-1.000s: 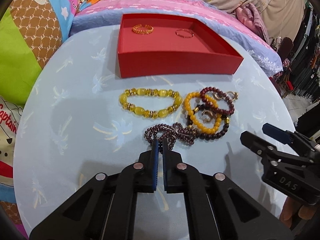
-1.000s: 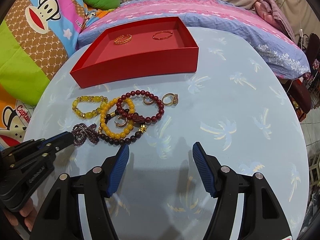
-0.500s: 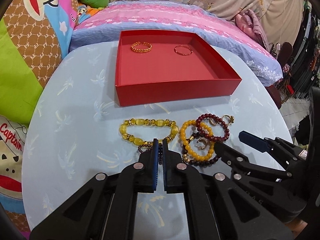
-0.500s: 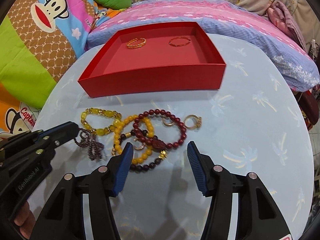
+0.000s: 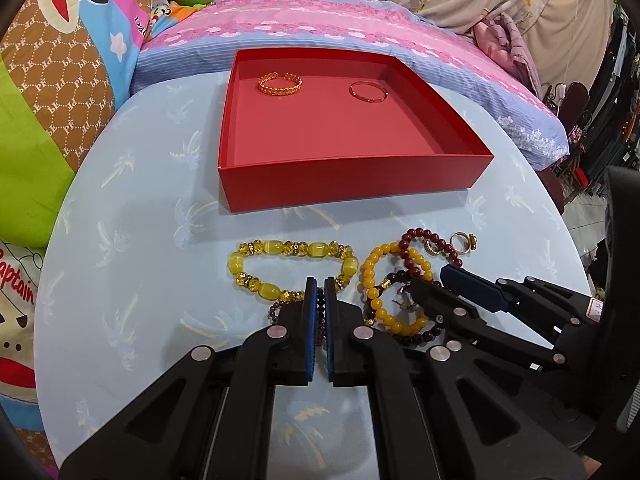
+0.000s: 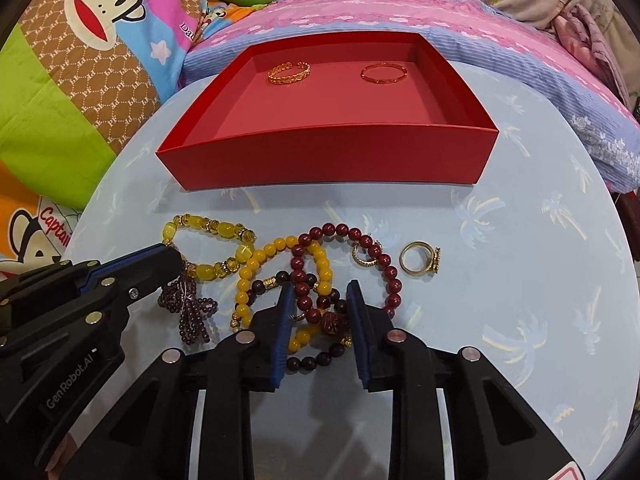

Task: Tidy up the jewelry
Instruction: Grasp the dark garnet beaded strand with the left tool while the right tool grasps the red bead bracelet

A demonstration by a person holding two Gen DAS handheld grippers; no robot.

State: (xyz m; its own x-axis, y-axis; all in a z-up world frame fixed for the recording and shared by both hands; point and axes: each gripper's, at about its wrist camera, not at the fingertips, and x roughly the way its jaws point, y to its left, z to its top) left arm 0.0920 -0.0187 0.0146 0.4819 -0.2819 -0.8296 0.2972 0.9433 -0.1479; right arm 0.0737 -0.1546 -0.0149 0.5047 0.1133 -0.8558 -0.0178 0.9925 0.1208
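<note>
Right wrist view: left hand-held gripper [image 6: 176,258] clenches purple bead strand [image 6: 190,308], dangling lengthwise toward camera

**Colours of jewellery, box and cloth**

A plain red cardboard box [image 6: 332,156] is set on a pale blue tablecloth [image 6: 520,264] printed with white and yellow palm trees. Two gold bangles [image 6: 289,72] are seen inside. Amber-yellow glass beads [image 6: 208,248], opaque yellow beads [image 6: 256,264], dark red beads [image 6: 384,264], purple-brown beads [image 6: 188,308] and a gold ring [image 6: 420,264] are shown. Black grippers carry blue pads [image 6: 282,332]. Behind, a pink-and-lilac striped floral pillow [image 5: 320,12] and a multicoloured monkey-print blanket [image 6: 80,60] are visible.
</note>
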